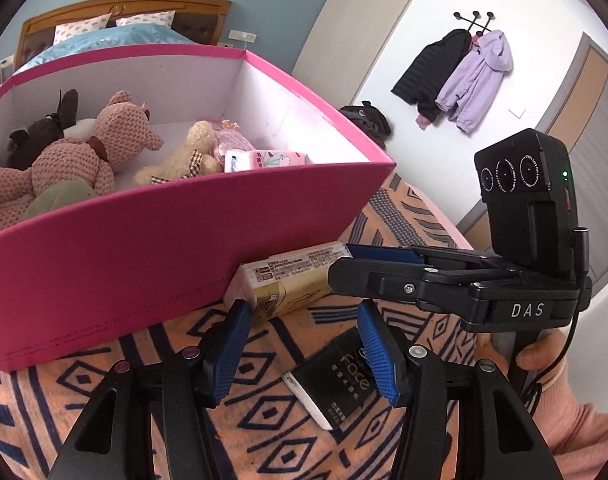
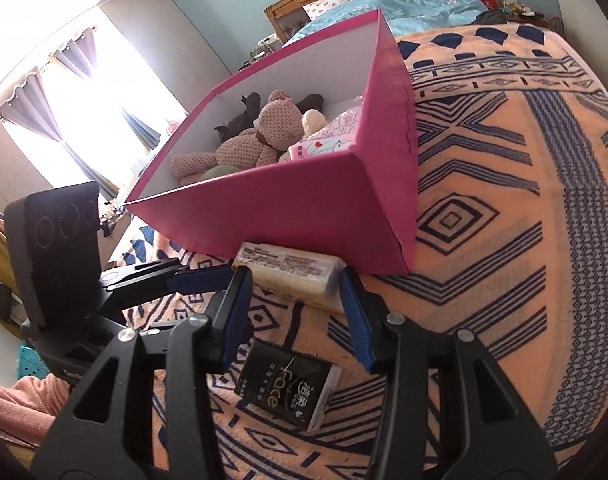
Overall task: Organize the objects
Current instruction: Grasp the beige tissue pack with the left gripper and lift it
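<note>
Two tissue packs lie on the patterned orange blanket point(image 1: 152, 364) in the left wrist view: a yellow pack point(image 1: 292, 284) touching the near wall of the pink box point(image 1: 144, 240), and a black pack point(image 1: 336, 380) nearer, just beside it. The left gripper point(image 1: 304, 354) hangs over the black pack with its blue pads apart, clasping nothing. The right gripper point(image 1: 346, 256) reaches in from the right, held by a hand point(image 1: 540, 354); its tips sit by the yellow pack, though its state is not clear from here. Inside the box lie a pink knitted bear point(image 1: 84, 152), a cream bear point(image 1: 184, 152) and a small pink pack point(image 1: 276, 158) (all toward the far side).

From the right wrist view, the right gripper point(image 2: 294, 312) stands spread, pads empty, framing the yellow pack point(image 2: 292, 276) at the foot of the pink box point(image 2: 304, 208). The black pack point(image 2: 292, 384) lies nearer, on the blanket point(image 2: 504, 240). The left gripper point(image 2: 220, 274) comes in from the left, tips near the yellow pack.
</note>
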`<state>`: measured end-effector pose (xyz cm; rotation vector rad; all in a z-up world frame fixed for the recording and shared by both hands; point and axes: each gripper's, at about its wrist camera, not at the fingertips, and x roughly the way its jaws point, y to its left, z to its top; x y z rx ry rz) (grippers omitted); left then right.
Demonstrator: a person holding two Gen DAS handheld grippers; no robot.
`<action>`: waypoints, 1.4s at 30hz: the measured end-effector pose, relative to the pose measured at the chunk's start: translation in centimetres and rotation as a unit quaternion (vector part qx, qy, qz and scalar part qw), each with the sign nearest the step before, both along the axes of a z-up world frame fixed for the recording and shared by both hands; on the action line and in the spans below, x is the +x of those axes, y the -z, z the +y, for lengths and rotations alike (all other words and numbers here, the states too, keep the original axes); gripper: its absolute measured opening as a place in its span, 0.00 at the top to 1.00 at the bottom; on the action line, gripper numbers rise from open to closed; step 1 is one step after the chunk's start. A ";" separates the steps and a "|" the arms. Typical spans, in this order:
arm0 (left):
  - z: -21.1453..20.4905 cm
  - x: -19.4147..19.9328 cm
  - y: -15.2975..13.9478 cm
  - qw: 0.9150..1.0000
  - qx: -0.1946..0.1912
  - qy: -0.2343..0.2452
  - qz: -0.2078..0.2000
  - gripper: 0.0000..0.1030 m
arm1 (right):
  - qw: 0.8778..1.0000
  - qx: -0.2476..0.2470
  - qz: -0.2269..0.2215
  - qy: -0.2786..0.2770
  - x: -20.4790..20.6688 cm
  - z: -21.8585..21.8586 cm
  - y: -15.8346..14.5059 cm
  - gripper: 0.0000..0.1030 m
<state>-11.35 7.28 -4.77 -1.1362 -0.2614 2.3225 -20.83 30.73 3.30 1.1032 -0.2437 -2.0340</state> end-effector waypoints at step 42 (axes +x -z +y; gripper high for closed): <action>-0.1 2.9 -0.4 1.000 -0.012 0.003 -0.005 0.55 | 0.999 -0.021 -0.023 -0.014 2.0 0.2 0.5 0.53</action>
